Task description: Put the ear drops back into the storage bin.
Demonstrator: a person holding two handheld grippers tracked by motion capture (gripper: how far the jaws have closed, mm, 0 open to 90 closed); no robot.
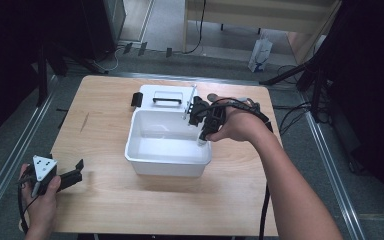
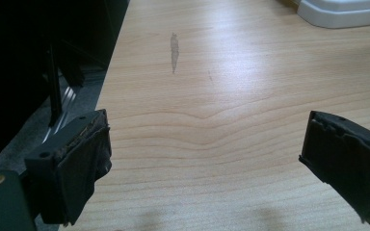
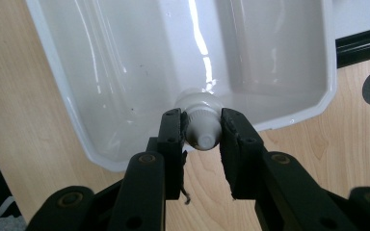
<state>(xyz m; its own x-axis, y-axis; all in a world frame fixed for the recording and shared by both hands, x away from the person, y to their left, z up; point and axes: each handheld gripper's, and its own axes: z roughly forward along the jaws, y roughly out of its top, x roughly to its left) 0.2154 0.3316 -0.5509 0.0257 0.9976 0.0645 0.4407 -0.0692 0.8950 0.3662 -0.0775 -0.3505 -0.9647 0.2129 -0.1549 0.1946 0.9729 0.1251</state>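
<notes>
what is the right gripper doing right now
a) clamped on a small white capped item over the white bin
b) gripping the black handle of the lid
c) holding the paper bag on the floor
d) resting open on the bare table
a: in the right gripper view the right gripper has its jaws pressed on a small white ribbed cap at the rim of the white bin, away from the lid's black handle.

table [image 2: 231, 120]: pale wood with a visible grain, smooth, soft sheen, one dull grey smear
tub [image 3: 101, 72]: white plastic, glossy, bright streaks of reflected light inside
bottle [image 3: 203, 126]: white plastic, smooth, ribbed at the neck
right tongs [image 3: 201, 139]: black, matt, looks like plastic
left tongs [image 2: 207, 163]: matt black, pads wrapped in rough, wrinkled tape
</notes>
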